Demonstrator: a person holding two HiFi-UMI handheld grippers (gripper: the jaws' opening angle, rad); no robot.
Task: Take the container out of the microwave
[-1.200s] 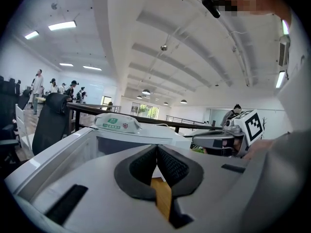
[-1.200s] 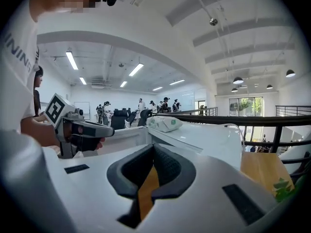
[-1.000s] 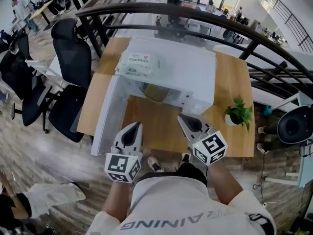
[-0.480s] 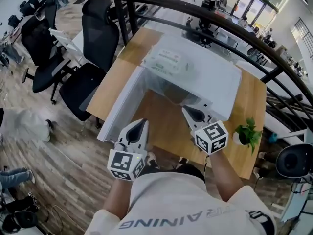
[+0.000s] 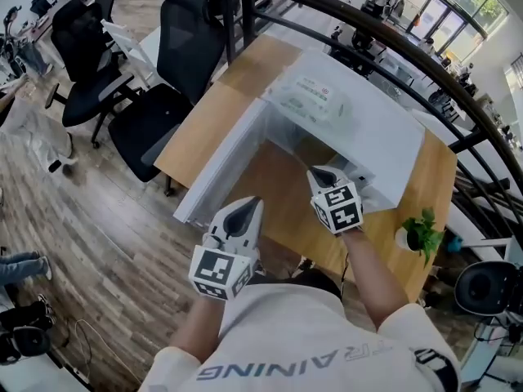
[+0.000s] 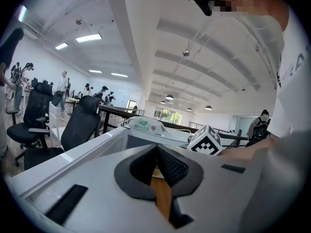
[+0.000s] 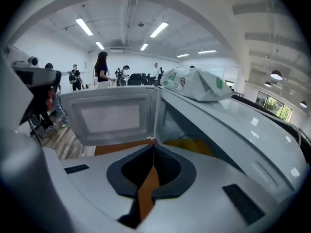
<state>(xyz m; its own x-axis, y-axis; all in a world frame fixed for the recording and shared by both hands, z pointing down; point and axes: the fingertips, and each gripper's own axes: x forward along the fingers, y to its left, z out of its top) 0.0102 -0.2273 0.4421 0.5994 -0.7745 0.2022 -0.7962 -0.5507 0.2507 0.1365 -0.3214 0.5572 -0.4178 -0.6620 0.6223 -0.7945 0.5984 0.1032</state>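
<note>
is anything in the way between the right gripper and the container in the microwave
Nothing visible does. The door is swung open to the left, and the yellowish container sits in the open cavity ahead of the right gripper.

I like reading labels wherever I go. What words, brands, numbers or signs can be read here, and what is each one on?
"RAINING": on the person's light shirt, upside down in the head view, maybe part of a longer word.
Package on the microwave: green label, red badge, print too blurred to read.
Marker cubes: black-and-white patterns, no letters.
</note>
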